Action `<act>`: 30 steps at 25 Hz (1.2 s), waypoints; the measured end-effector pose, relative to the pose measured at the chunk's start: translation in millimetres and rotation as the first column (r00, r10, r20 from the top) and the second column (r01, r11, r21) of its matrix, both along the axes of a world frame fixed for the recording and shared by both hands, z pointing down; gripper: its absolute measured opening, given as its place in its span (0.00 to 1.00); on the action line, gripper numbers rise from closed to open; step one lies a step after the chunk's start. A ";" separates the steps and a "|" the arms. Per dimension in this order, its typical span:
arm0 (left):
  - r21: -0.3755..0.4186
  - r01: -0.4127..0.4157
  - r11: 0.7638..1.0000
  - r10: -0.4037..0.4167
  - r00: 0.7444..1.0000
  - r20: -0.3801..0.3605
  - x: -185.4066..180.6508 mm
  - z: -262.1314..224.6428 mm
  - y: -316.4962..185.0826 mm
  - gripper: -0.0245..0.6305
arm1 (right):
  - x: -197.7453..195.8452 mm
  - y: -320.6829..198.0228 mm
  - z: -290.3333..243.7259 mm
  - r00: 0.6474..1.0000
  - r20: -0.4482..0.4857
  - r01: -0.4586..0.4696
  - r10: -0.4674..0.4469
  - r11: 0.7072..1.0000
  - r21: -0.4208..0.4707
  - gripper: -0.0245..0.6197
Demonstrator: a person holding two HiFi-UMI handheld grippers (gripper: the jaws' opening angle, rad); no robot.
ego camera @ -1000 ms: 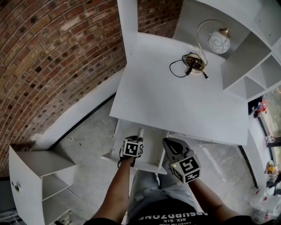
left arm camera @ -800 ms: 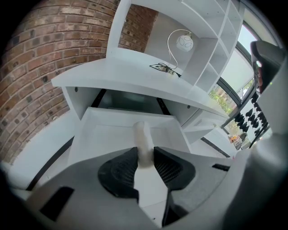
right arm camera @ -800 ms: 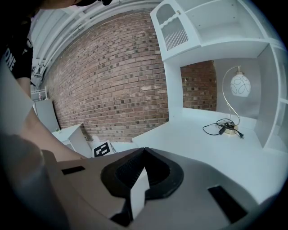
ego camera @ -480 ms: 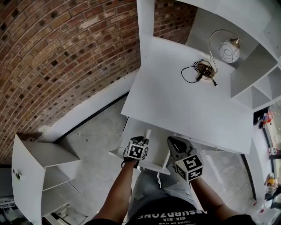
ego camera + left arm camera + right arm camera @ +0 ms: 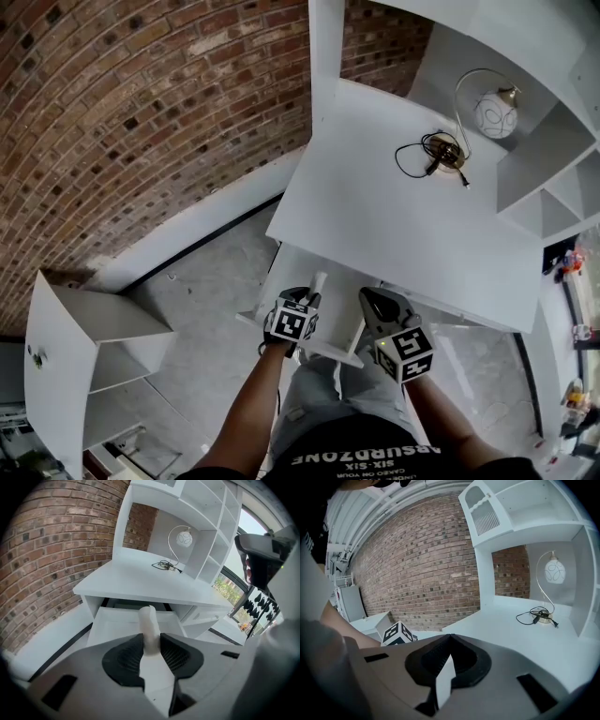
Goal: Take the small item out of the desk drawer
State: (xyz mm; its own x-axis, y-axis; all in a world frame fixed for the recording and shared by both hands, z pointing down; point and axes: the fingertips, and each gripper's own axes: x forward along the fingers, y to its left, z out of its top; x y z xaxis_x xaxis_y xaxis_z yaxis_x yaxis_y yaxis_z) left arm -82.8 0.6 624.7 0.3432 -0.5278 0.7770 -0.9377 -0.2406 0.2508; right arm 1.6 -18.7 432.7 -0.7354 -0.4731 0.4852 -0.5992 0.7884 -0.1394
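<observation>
My left gripper point(image 5: 151, 643) is shut on a small white cylindrical item point(image 5: 149, 625) that stands upright between its pads. In the head view the item point(image 5: 317, 284) pokes up ahead of the left gripper point(image 5: 306, 300), above the front of the open white desk drawer point(image 5: 298, 264). The left gripper view has the drawer point(image 5: 117, 623) pulled out under the desk top point(image 5: 136, 581). My right gripper point(image 5: 370, 300) hangs just right of the left one, over the drawer's front edge. Its jaws point(image 5: 450, 641) are shut with nothing between them.
On the white desk point(image 5: 394, 216) stand a globe lamp point(image 5: 495, 112) and its coiled black cable point(image 5: 427, 155) at the back right. White shelf units point(image 5: 553, 159) rise behind. A low white cabinet point(image 5: 75, 356) sits on the floor at left, by the brick wall point(image 5: 141, 112).
The head view has drifted, so the desk sits further right and up in the picture. Both grippers keep their places over the drawer front, the left one still holding the white item.
</observation>
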 end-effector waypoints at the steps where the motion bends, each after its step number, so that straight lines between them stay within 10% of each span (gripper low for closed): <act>1: 0.005 -0.001 1.000 0.001 1.000 0.002 0.6 -3.0 1.2 0.21 | 0.6 0.4 -1.1 1.000 0.001 -0.001 0.001 1.000 0.003 0.04; 30: 0.228 0.169 0.959 -0.147 0.983 -0.112 4.3 -122.6 25.5 0.21 | 10.7 28.6 -21.4 1.000 0.020 0.018 -0.019 1.000 0.022 0.04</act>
